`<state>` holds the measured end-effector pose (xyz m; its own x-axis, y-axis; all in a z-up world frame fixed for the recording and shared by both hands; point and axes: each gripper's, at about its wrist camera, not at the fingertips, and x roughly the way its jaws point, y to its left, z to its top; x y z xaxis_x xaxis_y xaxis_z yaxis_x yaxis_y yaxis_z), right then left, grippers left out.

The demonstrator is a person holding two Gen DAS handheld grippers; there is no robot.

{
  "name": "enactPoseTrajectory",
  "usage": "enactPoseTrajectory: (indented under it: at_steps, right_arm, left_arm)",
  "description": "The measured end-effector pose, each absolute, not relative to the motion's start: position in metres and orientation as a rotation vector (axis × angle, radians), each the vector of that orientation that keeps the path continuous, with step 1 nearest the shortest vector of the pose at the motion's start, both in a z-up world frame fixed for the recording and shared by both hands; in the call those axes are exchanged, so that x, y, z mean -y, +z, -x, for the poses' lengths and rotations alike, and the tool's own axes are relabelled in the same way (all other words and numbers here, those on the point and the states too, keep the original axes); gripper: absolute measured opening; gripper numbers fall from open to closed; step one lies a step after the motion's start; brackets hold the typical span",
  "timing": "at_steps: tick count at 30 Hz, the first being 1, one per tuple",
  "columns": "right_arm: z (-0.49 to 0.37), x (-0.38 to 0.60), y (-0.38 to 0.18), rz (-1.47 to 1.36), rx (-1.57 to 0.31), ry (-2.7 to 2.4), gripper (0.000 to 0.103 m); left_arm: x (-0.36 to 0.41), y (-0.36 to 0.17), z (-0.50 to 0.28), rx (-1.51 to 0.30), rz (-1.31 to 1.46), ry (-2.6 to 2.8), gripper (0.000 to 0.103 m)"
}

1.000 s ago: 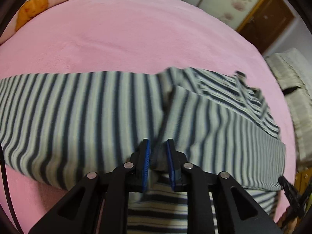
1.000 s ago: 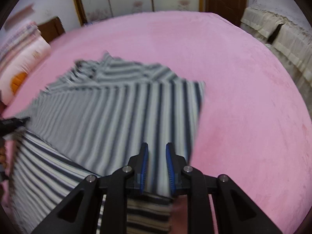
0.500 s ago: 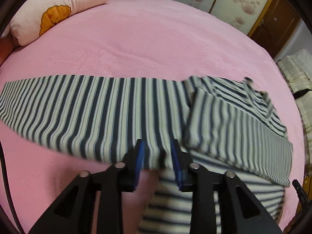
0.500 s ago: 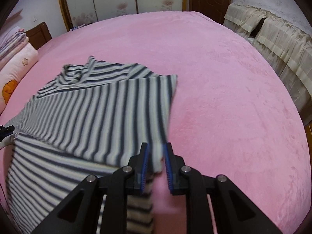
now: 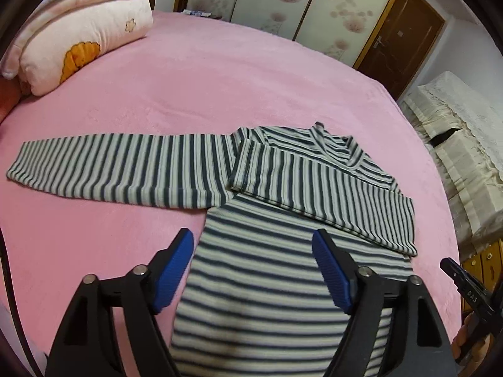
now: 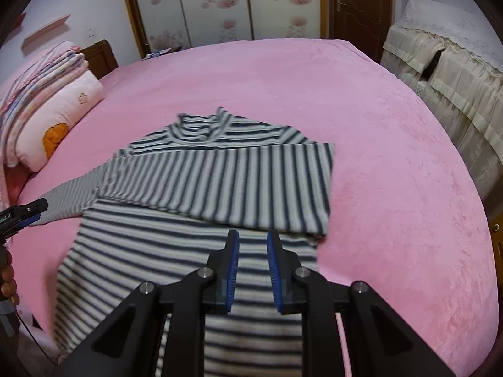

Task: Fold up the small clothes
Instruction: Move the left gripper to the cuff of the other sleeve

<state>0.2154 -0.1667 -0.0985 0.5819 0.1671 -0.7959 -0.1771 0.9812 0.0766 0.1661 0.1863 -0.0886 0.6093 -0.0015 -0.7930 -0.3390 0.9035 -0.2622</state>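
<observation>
A navy-and-white striped long-sleeved top (image 5: 283, 251) lies flat on the pink bed (image 5: 220, 72). One sleeve (image 5: 323, 188) is folded across the chest; the other sleeve (image 5: 119, 169) stretches out to the left. My left gripper (image 5: 253, 248) is wide open and empty above the top's body. In the right wrist view the top (image 6: 188, 251) lies below my right gripper (image 6: 253, 248), whose jaws stand a little apart with nothing between them, just short of the folded sleeve (image 6: 220, 185). The left gripper's tip (image 6: 28, 209) shows at the left edge.
A pink pillow with an orange print (image 5: 78, 47) and folded blankets (image 6: 41, 75) sit at the head of the bed. A cream covered sofa (image 6: 449, 72) stands past the bed's right edge. Wardrobe doors (image 6: 220, 6) are behind.
Both grippers have let go of the top and pulled back and up. The left jaws opened wide; the right jaws parted slightly. The folded sleeve now rests across the chest.
</observation>
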Motion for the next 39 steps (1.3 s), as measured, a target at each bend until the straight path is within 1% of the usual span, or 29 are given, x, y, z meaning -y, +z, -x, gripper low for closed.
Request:
enactPoseTrajectory:
  at_steps: [3, 10, 14, 16, 20, 28, 35, 39]
  right_arm:
    - [-0.202, 0.152, -0.087, 0.018, -0.915, 0.223, 0.018]
    - [-0.173, 0.105, -0.064, 0.064, -0.883, 0.278, 0.019]
    - [-0.16, 0.08, -0.051, 0.084, -0.857, 0.316, 0.029]
    - [-0.152, 0.065, -0.043, 0.095, -0.84, 0.335, 0.031]
    - [-0.145, 0.039, -0.031, 0.111, -0.822, 0.366, 0.032]
    - [-0.145, -0.017, -0.01, 0.133, -0.785, 0.411, 0.032]
    - [-0.155, -0.071, -0.005, 0.158, -0.767, 0.438, 0.032]
    - [-0.163, -0.101, -0.007, 0.172, -0.757, 0.454, 0.032]
  left_arm:
    - [-0.184, -0.078, -0.152, -0.887, 0.391, 0.216, 0.083]
    - [-0.18, -0.053, -0.117, -0.84, 0.29, 0.215, 0.083]
    - [-0.188, -0.038, -0.1, -0.819, 0.29, 0.195, 0.084]
    - [-0.194, -0.033, -0.094, -0.806, 0.307, 0.197, 0.086]
    - [-0.219, -0.021, -0.084, -0.786, 0.325, 0.25, 0.088]
    - [-0.268, -0.008, -0.073, -0.76, 0.319, 0.316, 0.089]
    - [-0.319, -0.014, -0.069, -0.757, 0.391, 0.376, 0.089]
    - [-0.353, -0.029, -0.074, -0.78, 0.426, 0.42, 0.089]
